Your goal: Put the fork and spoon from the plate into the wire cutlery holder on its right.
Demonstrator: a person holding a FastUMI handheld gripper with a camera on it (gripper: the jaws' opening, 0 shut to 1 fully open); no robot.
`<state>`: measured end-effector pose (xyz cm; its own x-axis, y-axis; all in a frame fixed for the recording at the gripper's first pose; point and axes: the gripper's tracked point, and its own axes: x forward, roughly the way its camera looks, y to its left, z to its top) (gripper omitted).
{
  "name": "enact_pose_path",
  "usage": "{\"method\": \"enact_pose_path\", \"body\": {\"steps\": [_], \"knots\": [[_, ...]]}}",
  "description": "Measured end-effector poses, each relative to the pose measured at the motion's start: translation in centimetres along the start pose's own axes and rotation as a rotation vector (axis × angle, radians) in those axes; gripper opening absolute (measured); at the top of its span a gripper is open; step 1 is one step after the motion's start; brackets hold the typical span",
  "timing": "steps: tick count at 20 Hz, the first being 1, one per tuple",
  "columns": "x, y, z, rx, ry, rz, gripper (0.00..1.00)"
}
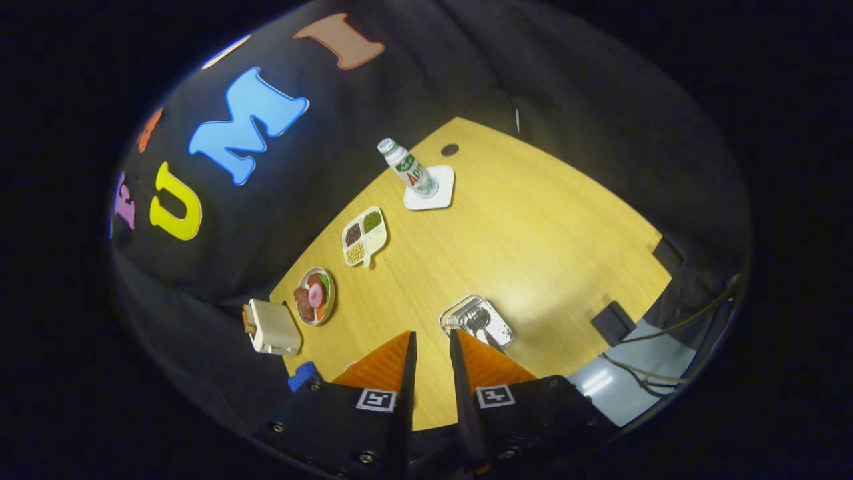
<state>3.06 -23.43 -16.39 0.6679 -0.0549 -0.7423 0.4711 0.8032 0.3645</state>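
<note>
Hovering high above the desk (533, 227), the claw (432, 341) carries nothing, its fingers drawn close with only a narrow gap of bare wood between them. Just beyond the right finger lies a silvery wire tray (477, 321) with what looks like a fork (474, 319) in it; whether this is the plate or the cutlery holder is too small to tell, and the spoon cannot be picked out. Judging by that, the task's progress is unclear; at most one piece seems placed. Farther off stand a toaster (272, 327), a food plate (314, 296), a divided dish (364, 235) and a bottle (408, 167).
</note>
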Motion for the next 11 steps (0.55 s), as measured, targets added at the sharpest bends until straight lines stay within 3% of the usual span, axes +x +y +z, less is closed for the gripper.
{"method": "enact_pose_path", "body": {"steps": [4, 11], "knots": [[-4.1, 0.8, 4.5, -0.164, -0.29, -0.048, 0.29], [-13.7, 3.2, 10.8, -0.293, -0.771, -0.081, 0.29]]}}
